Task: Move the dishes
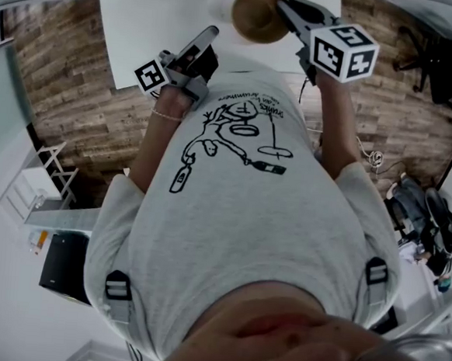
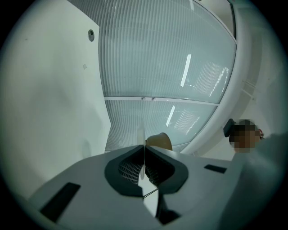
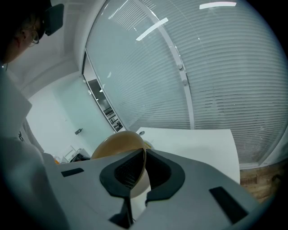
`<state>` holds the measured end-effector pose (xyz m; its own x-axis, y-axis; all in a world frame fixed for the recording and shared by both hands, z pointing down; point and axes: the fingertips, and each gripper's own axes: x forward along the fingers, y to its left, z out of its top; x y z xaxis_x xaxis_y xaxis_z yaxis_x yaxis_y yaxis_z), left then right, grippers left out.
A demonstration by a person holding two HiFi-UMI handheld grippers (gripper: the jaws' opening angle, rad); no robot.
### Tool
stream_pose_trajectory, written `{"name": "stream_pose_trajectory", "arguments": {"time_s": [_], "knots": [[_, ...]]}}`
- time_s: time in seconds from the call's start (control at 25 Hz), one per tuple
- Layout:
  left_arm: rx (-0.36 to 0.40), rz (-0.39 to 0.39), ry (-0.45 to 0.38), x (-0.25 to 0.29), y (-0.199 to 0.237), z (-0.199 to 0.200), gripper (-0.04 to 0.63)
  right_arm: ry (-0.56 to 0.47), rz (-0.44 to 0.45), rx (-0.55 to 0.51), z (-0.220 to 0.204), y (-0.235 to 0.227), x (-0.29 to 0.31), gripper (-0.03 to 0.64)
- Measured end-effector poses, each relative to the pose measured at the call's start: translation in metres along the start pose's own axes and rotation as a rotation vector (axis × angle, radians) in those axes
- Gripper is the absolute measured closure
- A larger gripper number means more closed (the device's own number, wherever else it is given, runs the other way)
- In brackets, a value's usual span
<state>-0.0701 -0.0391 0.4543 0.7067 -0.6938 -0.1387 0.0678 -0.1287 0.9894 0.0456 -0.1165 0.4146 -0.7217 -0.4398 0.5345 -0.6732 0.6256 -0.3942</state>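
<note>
right tool [image 3: 144, 155]: jaws closed, pinching the rim of the brown bowl [image 3: 118, 143]; bowl wall sits between the pads.
left tool [image 2: 144, 148]: jaws closed on a thin white plate [image 2: 141, 134], seen edge-on and standing upright in the grip.
bowl place: over the near edge of the white surface [image 1: 145, 21], toward its right half. Can't tell if it is lifted or resting there.
plate place: also at the near edge of the surface, just left of the bowl. White on white in the head view, so its outline is hard to read.
key relation: both dishes are already in a tool. Bowl hangs to the left of the right tool's tips. Plate's long line runs on from the left tool out over the surface.
nearer hand: right for the bowl, left for the plate. Neither needs to cross over.
spacing: bowl and plate are close together, likely the main clash risk if either swings inward.
open room: rest of the surface beyond the dishes looks bare. Wood floor [image 1: 71, 70] lies off its left and right edges, and the person's torso is on the near side.
step, judged: carry under way, set-down not yet done.
</note>
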Motion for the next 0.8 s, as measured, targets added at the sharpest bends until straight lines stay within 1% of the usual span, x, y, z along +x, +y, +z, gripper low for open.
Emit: {"name": "stream_pose_trajectory", "arguments": {"time_s": [0.2, 0.4, 0.6, 0.8], "knots": [[-0.011, 0.009, -0.025, -0.01, 0.008, 0.009, 0.586, -0.008, -0.019, -0.012, 0.005, -0.003, -0.001, 0.575], [-0.018, 0.027, -0.062, -0.022, 0.017, 0.018, 0.586, -0.017, -0.043, 0.009, 0.002, -0.011, -0.006, 0.575], [0.004, 0.044, -0.103, -0.033, 0.018, 0.031, 0.586, -0.018, -0.063, 0.03, -0.005, -0.024, -0.012, 0.575], [0.019, 0.035, -0.144, -0.04, 0.012, 0.045, 0.586, -0.003, -0.091, 0.069, -0.017, -0.033, -0.012, 0.575]]}}
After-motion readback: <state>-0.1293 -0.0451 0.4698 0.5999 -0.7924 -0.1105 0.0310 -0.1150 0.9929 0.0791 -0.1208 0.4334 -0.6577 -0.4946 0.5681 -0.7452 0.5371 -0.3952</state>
